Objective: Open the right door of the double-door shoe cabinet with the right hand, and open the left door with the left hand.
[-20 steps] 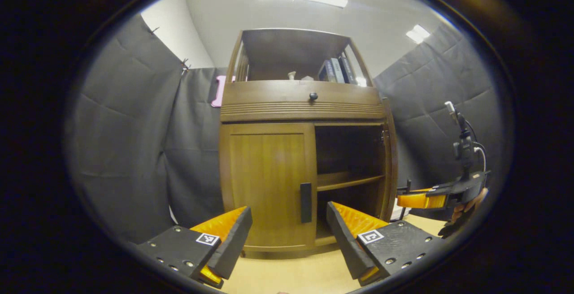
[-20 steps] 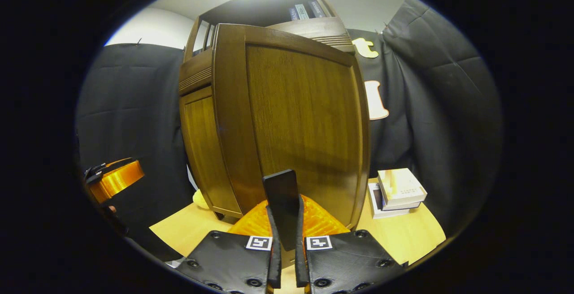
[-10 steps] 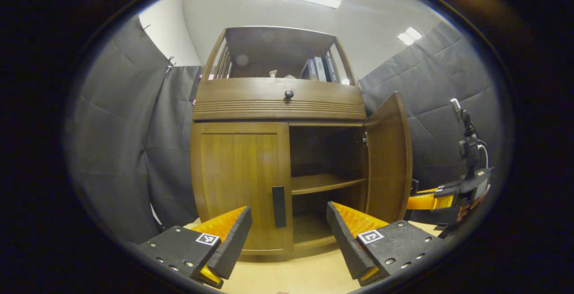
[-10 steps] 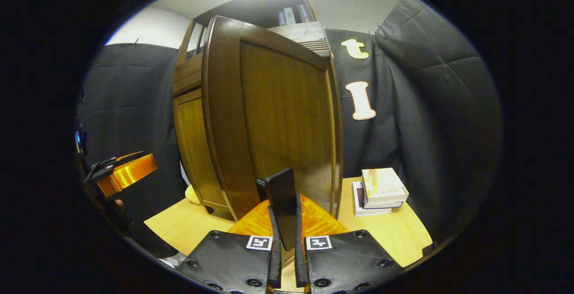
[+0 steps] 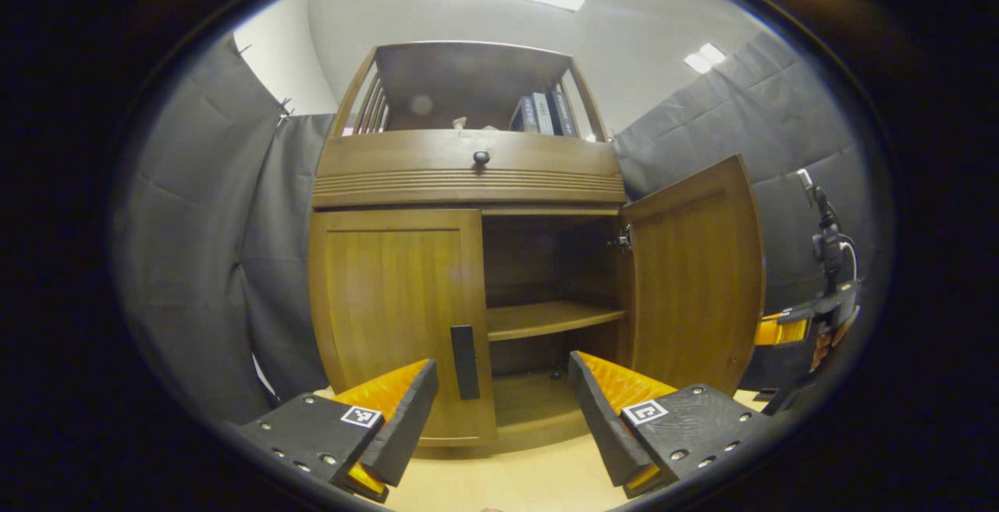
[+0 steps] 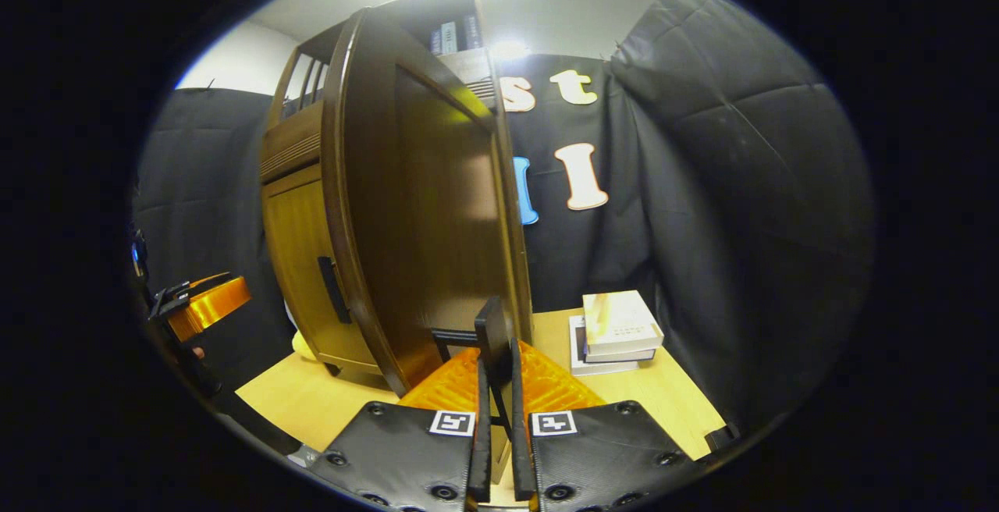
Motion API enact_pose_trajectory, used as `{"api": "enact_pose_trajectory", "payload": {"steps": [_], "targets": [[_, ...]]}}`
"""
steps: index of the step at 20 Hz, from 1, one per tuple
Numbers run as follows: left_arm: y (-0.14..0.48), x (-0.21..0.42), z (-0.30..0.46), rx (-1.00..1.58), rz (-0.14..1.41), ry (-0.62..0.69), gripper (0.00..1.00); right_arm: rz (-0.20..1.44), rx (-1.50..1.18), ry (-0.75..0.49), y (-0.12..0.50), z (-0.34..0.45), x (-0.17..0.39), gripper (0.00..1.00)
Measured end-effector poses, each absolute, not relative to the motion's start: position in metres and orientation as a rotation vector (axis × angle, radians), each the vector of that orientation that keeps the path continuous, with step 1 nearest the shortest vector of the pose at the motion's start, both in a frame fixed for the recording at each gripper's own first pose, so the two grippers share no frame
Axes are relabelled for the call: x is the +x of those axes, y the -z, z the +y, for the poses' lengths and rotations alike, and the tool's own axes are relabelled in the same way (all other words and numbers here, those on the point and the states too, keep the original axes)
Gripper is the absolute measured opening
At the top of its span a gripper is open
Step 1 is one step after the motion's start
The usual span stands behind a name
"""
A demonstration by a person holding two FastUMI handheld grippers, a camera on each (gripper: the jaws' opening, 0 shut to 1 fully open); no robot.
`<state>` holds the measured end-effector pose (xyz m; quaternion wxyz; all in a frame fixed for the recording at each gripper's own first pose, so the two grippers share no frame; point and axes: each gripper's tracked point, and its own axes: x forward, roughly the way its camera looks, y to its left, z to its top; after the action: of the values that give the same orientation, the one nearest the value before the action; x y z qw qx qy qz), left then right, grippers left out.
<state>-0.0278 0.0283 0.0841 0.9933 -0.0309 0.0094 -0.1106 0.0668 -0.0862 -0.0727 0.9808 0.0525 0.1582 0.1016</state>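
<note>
Shoe cabinet's (image 5: 468, 184) right door (image 5: 695, 278) is being swung wider than a moment ago by the right gripper (image 6: 496, 387) clenched on its handle (image 6: 493, 336), while the left gripper (image 5: 499, 410) is being held agape before the closed left door (image 5: 390, 317).

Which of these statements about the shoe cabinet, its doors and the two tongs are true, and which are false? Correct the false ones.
1. The right door stands open. True.
2. The left door is open too. False: it is shut, its handle untouched.
3. The right tongs are shut on the right door's handle. True.
4. The left tongs grip the left door's handle. False: they are open, short of the cabinet.
5. Books stand in the cabinet's top compartment. True.
6. The shelf behind the right door holds shoes. False: its visible part is bare.
</note>
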Motion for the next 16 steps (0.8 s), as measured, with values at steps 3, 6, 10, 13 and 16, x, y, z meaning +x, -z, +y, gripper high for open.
{"api": "enact_pose_trajectory", "payload": {"steps": [3,6,10,13,16], "targets": [[-0.083,-0.029,0.028,-0.043,0.015,0.216,0.98,0.318,0.097,-0.198,0.073,-0.096,0.069,0.02],[-0.082,-0.028,0.026,-0.038,0.014,0.219,0.98,0.311,0.024,-0.166,0.071,-0.108,0.068,0.07],[-0.079,-0.028,0.027,-0.028,0.029,0.214,0.99,0.258,-0.037,-0.118,0.057,-0.119,0.056,0.06],[-0.078,-0.023,0.030,-0.023,0.030,0.200,0.98,0.229,-0.051,-0.018,0.048,-0.140,0.045,0.14],[-0.076,-0.018,0.037,-0.004,0.034,0.172,0.98,0.150,-0.063,0.057,0.025,-0.156,0.030,0.63]]}}
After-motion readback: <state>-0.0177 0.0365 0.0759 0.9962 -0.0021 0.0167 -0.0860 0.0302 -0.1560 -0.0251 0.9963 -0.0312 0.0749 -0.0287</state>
